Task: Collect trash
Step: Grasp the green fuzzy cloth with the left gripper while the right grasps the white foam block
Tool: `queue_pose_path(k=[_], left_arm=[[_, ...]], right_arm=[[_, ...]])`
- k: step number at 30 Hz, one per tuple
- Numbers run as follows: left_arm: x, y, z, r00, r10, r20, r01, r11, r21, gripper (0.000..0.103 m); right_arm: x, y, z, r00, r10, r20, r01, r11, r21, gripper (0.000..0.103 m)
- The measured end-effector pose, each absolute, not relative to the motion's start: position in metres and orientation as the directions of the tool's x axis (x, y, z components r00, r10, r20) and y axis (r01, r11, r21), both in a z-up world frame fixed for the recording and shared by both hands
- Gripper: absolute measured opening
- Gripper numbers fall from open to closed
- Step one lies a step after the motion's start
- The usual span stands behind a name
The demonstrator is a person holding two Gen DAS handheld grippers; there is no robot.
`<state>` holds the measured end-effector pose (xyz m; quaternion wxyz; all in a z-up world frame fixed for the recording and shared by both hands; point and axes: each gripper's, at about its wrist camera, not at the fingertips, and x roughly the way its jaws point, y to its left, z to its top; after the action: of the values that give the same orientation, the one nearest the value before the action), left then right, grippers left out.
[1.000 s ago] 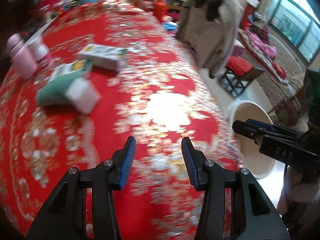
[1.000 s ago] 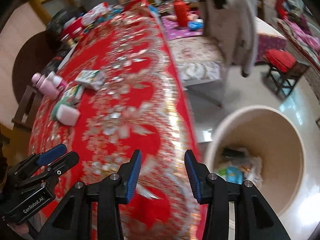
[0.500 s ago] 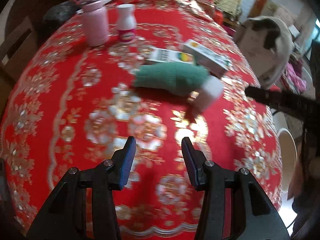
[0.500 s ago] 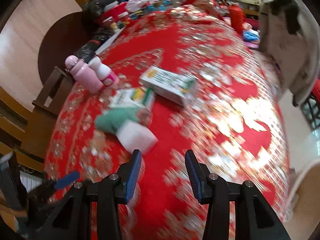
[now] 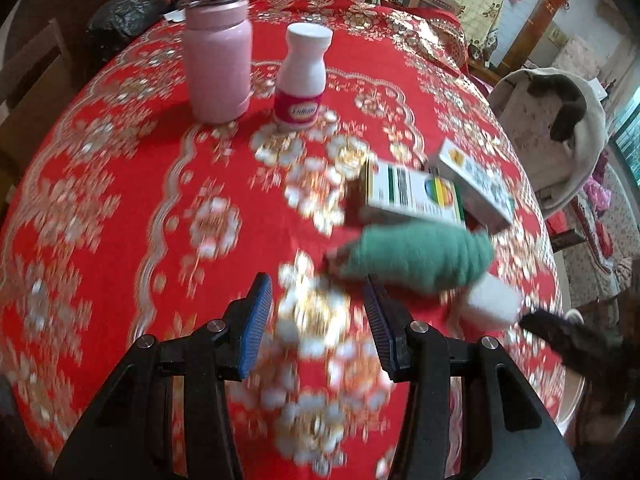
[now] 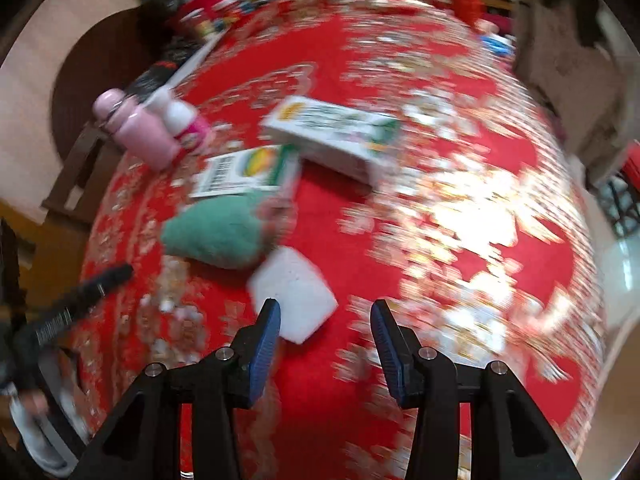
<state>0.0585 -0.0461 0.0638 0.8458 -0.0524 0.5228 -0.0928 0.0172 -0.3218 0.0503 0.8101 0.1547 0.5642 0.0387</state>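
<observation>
Now that both views have swung off the bin onto the red tablecloth (image 5: 120, 208), closing on trash: right gripper (image 6: 324, 340) wide, empty, just short of white block (image 6: 292, 294) beside green cloth (image 6: 216, 236); left gripper (image 5: 318, 320) likewise wide.

On the table (image 5: 100, 216), 2 bottles (image 5: 218, 48) stand side by side at the far left. 2 cartons (image 5: 412, 196) lie to their right, touching; a knitted pouch (image 5: 416, 260) lies before them, with a foam block (image 6: 292, 296) nearest.
</observation>
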Motion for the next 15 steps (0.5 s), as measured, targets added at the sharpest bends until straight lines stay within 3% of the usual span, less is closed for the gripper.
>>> queue_pose_path(k=[5,7,8,11,15], left_arm=[[0.095,-0.063,0.061,0.437,-0.242,-0.867,0.145,0.970,-0.197,0.045],[0.101,-0.068,0.055,0.409,-0.288,-0.866,0.180,0.956,-0.233,0.045],[0.103,-0.071,0.052,0.388,-0.317,-0.866,0.198,0.946,-0.257,0.045],[0.098,-0.078,0.044,0.325,-0.398,-0.858,0.253,0.910,-0.327,0.045],[0.087,-0.078,0.044,0.310,-0.412,-0.857,0.287,0.900,-0.329,0.045]], right_arm=[[0.007,-0.340,0.059,0.395,0.236,-0.888,0.145,0.938,0.314,0.046],[0.007,-0.336,0.062,0.410,0.257,-0.875,0.117,0.937,0.329,0.065],[0.009,-0.332,0.062,0.412,0.268,-0.871,0.094,0.938,0.333,0.069],[0.016,-0.313,0.060,0.405,0.287,-0.868,0.011,0.948,0.319,0.071],[0.032,-0.289,0.051,0.388,0.317,-0.866,-0.125,0.948,0.292,0.071]])
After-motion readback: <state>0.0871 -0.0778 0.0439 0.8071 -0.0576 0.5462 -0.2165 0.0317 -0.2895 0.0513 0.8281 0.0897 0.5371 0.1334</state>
